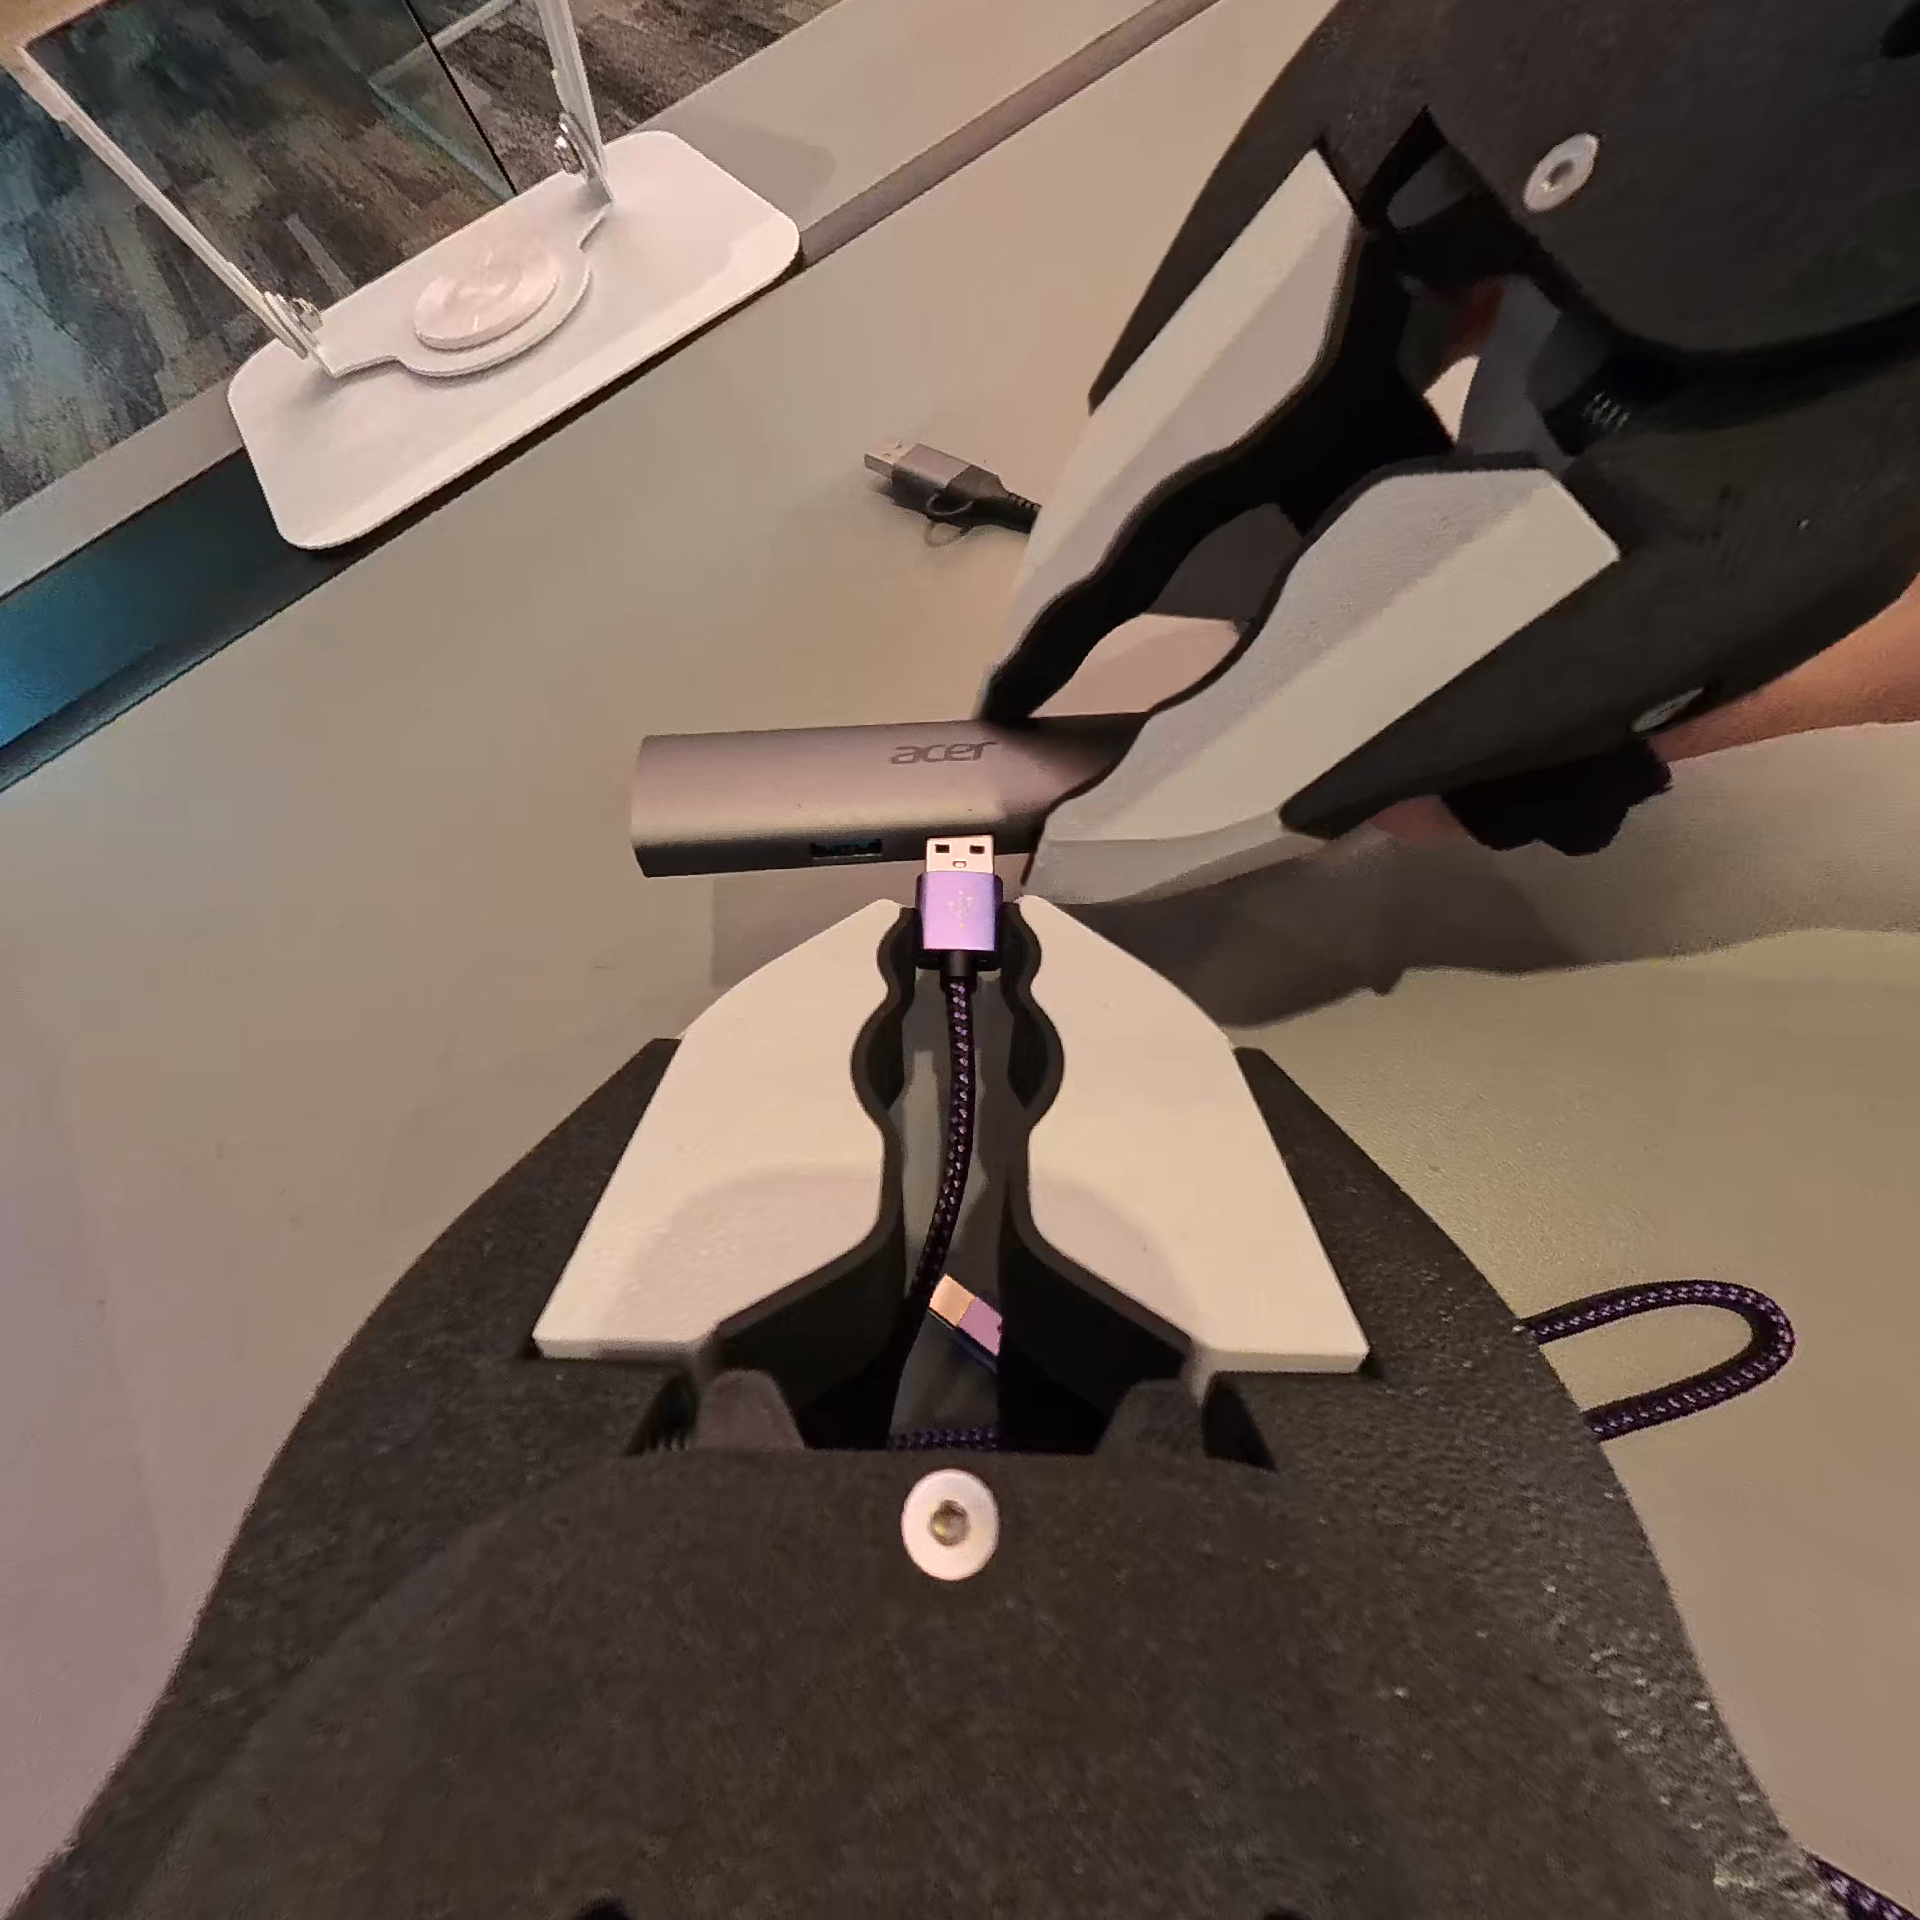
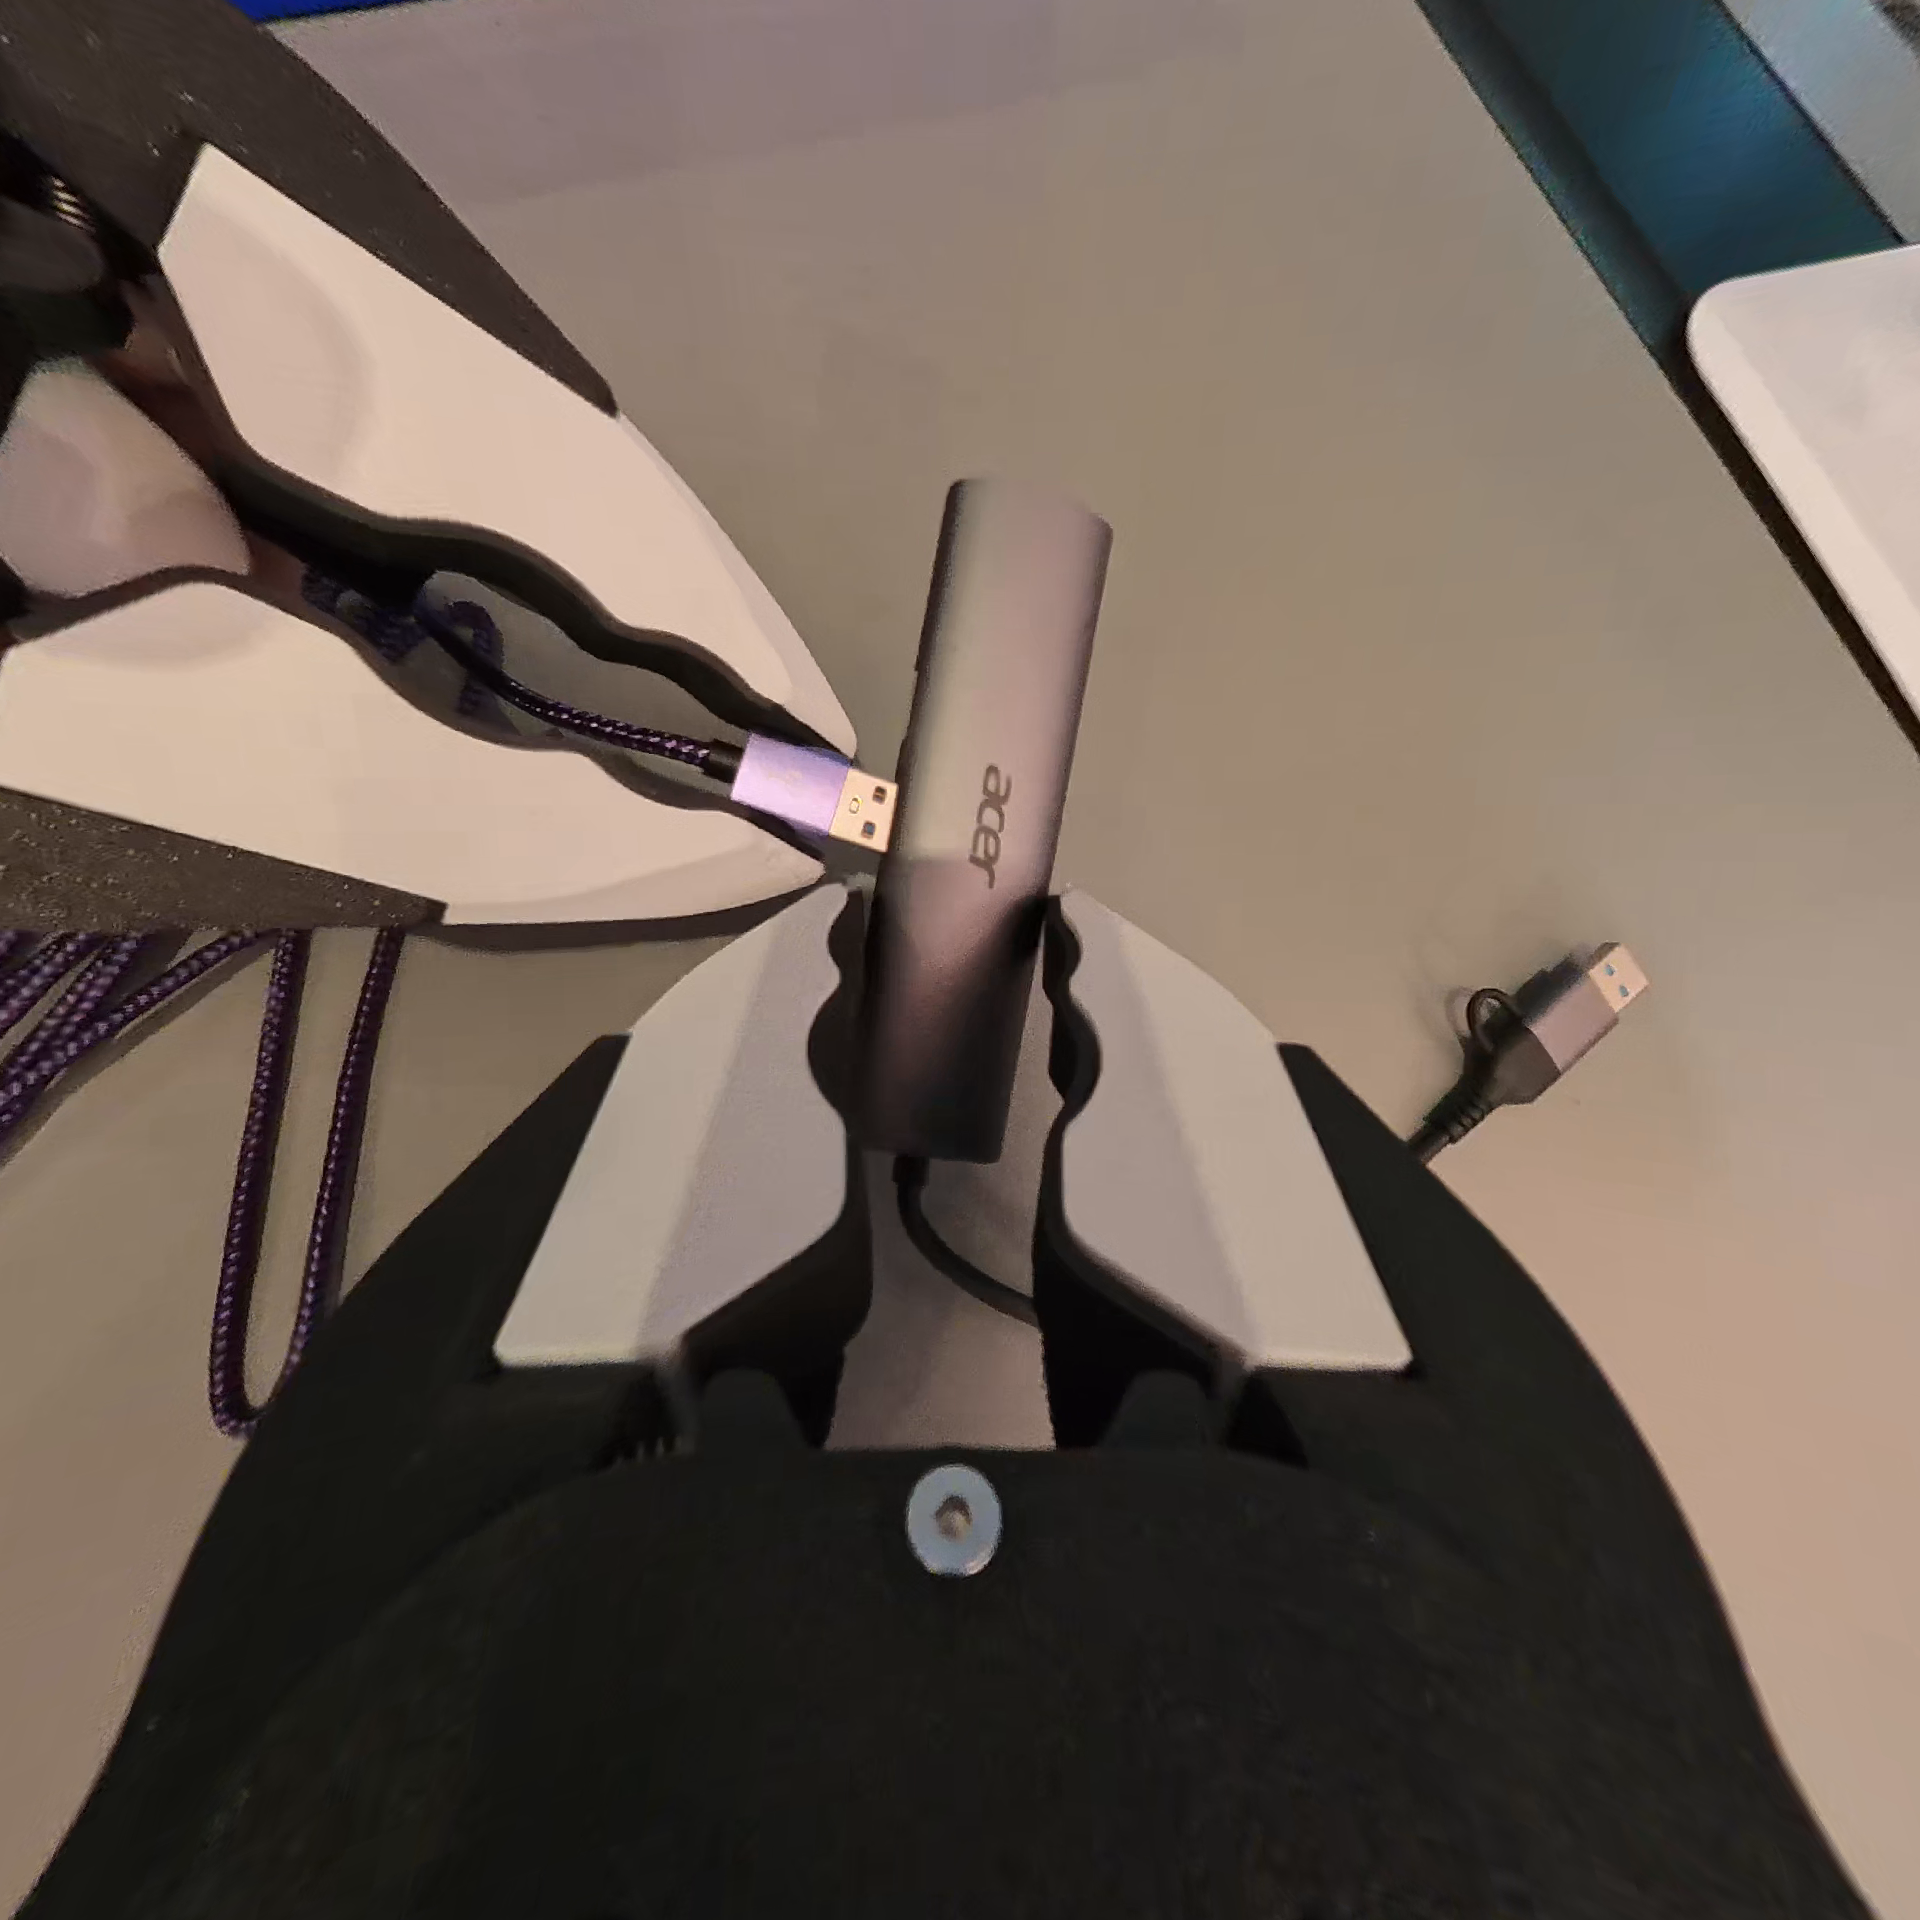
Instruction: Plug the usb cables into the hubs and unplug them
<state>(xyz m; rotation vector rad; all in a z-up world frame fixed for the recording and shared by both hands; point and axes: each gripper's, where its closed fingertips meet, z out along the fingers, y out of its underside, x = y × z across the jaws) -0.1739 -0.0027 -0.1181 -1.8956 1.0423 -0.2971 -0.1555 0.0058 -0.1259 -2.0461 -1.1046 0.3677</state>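
Observation:
My left gripper [image 1: 958,906] is shut on the purple USB plug [image 1: 958,902] of a braided purple cable [image 1: 956,1091]. The plug's metal tip sits right at the side of the grey hub [image 1: 831,784], beside a blue port [image 1: 847,850]; whether it is inside a port cannot be told. My right gripper [image 2: 951,909] is shut on the grey hub [image 2: 997,727] and holds it just above the table. In the right wrist view the purple plug [image 2: 810,800] touches the hub's left side, held by the left gripper [image 2: 831,800].
The hub's own grey USB plug [image 1: 925,473] lies loose on the grey table [image 1: 416,831], also in the right wrist view [image 2: 1579,1013]. A white stand base [image 1: 520,343] sits at the far left edge. Loops of purple cable [image 2: 249,1143] lie at the left. A white object [image 2: 1829,468] lies at the right. Both grippers' tips are close together, under 4 cm apart. From either gripper's tips it is about 30 cm to the white object [image 2: 1829,468]. Seen from the left wrist view [image 1: 442,448] as well.

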